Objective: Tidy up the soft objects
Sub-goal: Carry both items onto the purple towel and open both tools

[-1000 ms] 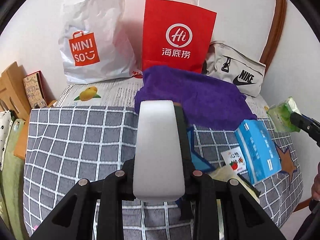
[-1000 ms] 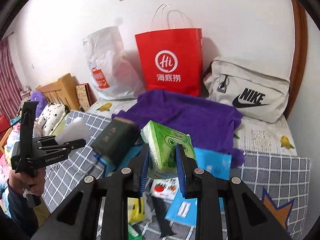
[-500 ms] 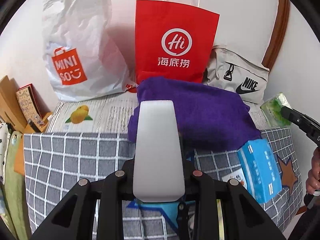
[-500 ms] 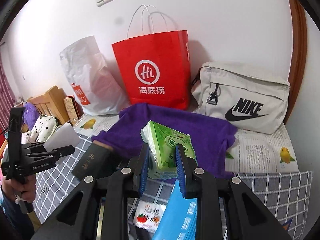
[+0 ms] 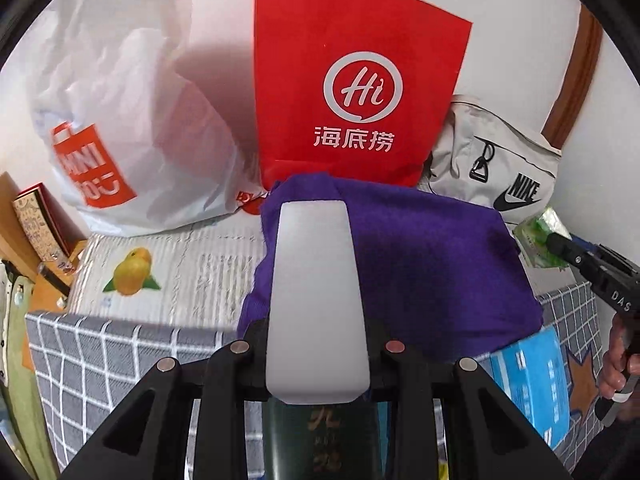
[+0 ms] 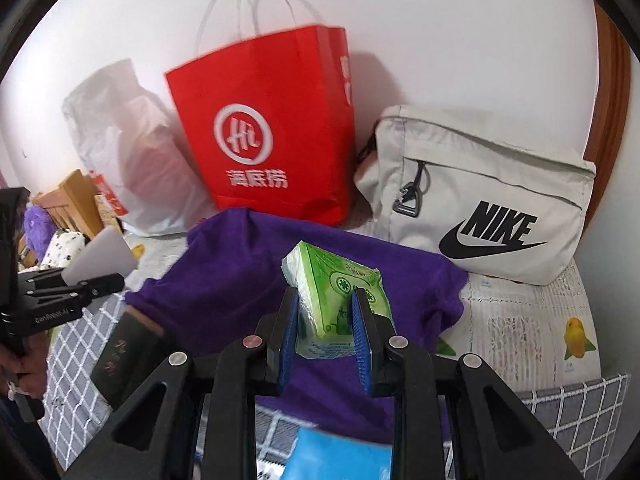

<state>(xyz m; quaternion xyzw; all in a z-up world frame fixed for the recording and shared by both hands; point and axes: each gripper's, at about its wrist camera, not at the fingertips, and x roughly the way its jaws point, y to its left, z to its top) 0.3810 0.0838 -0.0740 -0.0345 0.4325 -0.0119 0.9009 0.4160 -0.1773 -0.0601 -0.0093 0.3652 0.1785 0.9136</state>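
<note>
1. White Miniso plastic bag (image 5: 120,128) leans on the wall at 10 o'clock in left wrist view, w/ a wooden piece and small book (image 5: 36,220) at 9.
2. Left claw (image 5: 316,280) pinches a dark green pack (image 6: 120,352) w/ gold characters; a white pad hides the tips in its own view. In right wrist view the pack hangs under that claw at 8 o'clock, over the grey checked bed cover (image 5: 100,364).
3. Red paper bag (image 5: 352,80) stands upright at 12, touching the wall.
4. Purple towel (image 5: 432,264) lies crumpled on the bed in front of the red bag, centre of both views.
5. Right claw (image 6: 326,316) pinches a green tissue pack (image 6: 336,292) between blue pads, held above the towel.
6. Blue tissue pack (image 5: 532,376) lies on the bed cover at 4 o'clock, just beside the towel's edge.
7. Beige Nike bag (image 6: 480,204) rests against the wall at 2 o'clock, right of the red bag.
8. A hand (image 5: 616,364) grips the right tool's handle at 4 o'clock edge.
</note>
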